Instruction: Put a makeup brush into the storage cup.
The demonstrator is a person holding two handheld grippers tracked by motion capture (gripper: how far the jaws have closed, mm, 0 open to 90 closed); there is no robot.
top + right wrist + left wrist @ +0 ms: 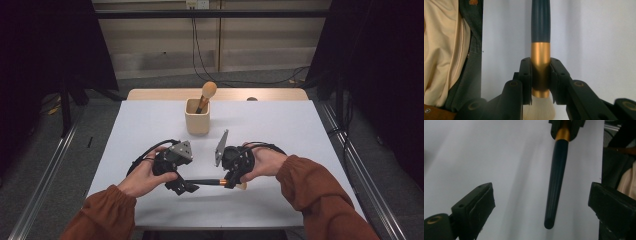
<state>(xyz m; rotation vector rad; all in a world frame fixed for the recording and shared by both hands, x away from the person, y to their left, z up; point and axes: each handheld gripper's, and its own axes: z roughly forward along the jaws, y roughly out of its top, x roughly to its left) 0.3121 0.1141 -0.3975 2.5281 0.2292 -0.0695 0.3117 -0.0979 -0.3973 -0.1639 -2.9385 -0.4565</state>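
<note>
A makeup brush (205, 182) with a dark handle, a gold ferrule and pale bristles lies level just above the white table (280, 130) near its front edge. My right gripper (231, 182) is shut on the gold ferrule; the right gripper view has my right gripper (540, 65) clamping the brush (540, 22) from both sides, bristles below the pads. My left gripper (182, 187) is open at the handle's free end. In the left gripper view the brush (556, 177) points in between the wide jaws of my left gripper (540, 191), touching neither pad.
A square wooden cup (197, 116) stands at the table's middle back, with a second brush (208, 91) upright in it, bristles up. The person's orange sleeves come in from the bottom. Bare table surface lies to either side of the hands.
</note>
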